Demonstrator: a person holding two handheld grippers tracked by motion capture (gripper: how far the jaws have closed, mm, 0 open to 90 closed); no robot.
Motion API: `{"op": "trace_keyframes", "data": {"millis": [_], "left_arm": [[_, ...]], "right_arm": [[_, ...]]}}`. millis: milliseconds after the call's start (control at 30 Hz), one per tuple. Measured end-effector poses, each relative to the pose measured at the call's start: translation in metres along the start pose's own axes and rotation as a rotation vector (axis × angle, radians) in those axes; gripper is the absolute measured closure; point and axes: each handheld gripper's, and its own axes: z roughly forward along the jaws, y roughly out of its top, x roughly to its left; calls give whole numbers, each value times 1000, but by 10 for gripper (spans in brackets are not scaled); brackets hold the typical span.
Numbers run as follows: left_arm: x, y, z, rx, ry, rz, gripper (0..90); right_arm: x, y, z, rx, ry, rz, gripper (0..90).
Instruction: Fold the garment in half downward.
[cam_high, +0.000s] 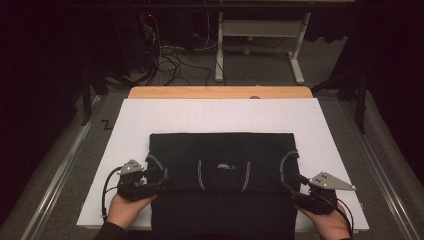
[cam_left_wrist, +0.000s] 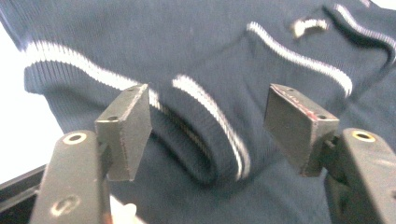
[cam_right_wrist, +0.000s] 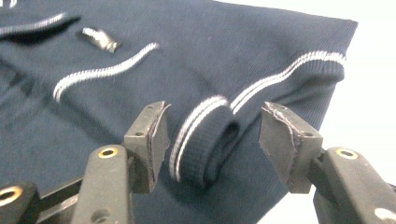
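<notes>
Here the left hand-held gripper (cam_high: 161, 181) is seen at the left edge of a dark navy sweater (cam_high: 222, 150), and its jaws stand apart. In the left gripper view a rolled cuff (cam_left_wrist: 205, 135) with white stripes lies between the two pads, but it is not pressed by them; a gap is visible on both sides. The right hand-held gripper (cam_high: 290, 190) is placed in the same way at the right edge of the sweater. Its jaws are also apart, and in the right gripper view the other striped cuff (cam_right_wrist: 205, 144), curled into a roll, is seen between the pads without touching them. Each gripper is held by a hand (cam_high: 127, 209) that comes in from the near side.

The sweater is laid flat and folded on a white sheet (cam_high: 150, 115), near its front edge, with both sleeves folded inward over the body. A small label (cam_high: 225, 166) is visible at the collar. The sheet is carried by a wooden desk (cam_high: 220, 92), and behind it a grey floor with cables (cam_high: 170, 60) is seen
</notes>
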Motion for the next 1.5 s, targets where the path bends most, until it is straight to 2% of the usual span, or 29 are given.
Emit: {"op": "trace_keyframes", "data": {"millis": [167, 267, 333, 433, 467, 533, 567, 600, 633, 667, 700, 867, 933, 1033, 1133, 1167, 1233, 1300, 1400, 1500], "left_arm": [[-2, 17, 8, 8, -15, 20, 320], [-3, 28, 20, 31, -26, -4, 332], [-8, 35, 26, 43, -34, 1, 391], [-21, 42, 38, 105, 10, 68, 400], [-21, 43, 44, 129, 18, 70, 400], [-18, 41, 53, 170, 11, 48, 396], [-17, 40, 57, 195, 8, 43, 386], [-16, 38, 63, 237, 10, 44, 352], [-18, 36, 65, 241, 26, 63, 326], [-20, 34, 65, 238, 43, 84, 333], [-21, 34, 65, 239, 47, 87, 335], [-24, 32, 65, 235, 45, 101, 376], [-25, 31, 64, 234, 40, 106, 429], [-28, 29, 63, 227, 41, 142, 540], [-32, 28, 63, 218, 33, 176, 662], [-33, 27, 63, 216, 30, 182, 703], [-34, 27, 62, 207, 28, 188, 738], [-35, 27, 59, 189, 10, 181, 744], [-35, 26, 51, 135, -16, 165, 743], [-34, 27, 47, 117, -24, 163, 744]], "right_arm": [[-2, 20, 17, 0, -21, 7, 416], [-3, 30, 33, 24, -5, 10, 406], [-3, 35, 43, 42, 7, 9, 400], [0, 42, 57, 59, 8, -11, 401], [0, 44, 60, 64, 12, -19, 402], [3, 46, 67, 87, 31, -21, 415], [6, 46, 69, 103, 28, -38, 434], [7, 46, 70, 110, 29, -44, 457], [8, 45, 72, 123, 39, -55, 468], [9, 44, 72, 133, 46, -58, 481], [9, 43, 72, 138, 51, -54, 493], [12, 37, 73, 175, 85, -66, 530], [16, 35, 74, 194, 93, -76, 551], [20, 33, 76, 214, 84, -106, 610], [22, 34, 76, 217, 87, -119, 758], [23, 34, 75, 214, 93, -134, 797], [26, 34, 75, 207, 92, -153, 812], [28, 34, 71, 178, 93, -171, 815], [31, 36, 63, 138, 91, -188, 815], [32, 36, 58, 114, 84, -185, 815]]}}
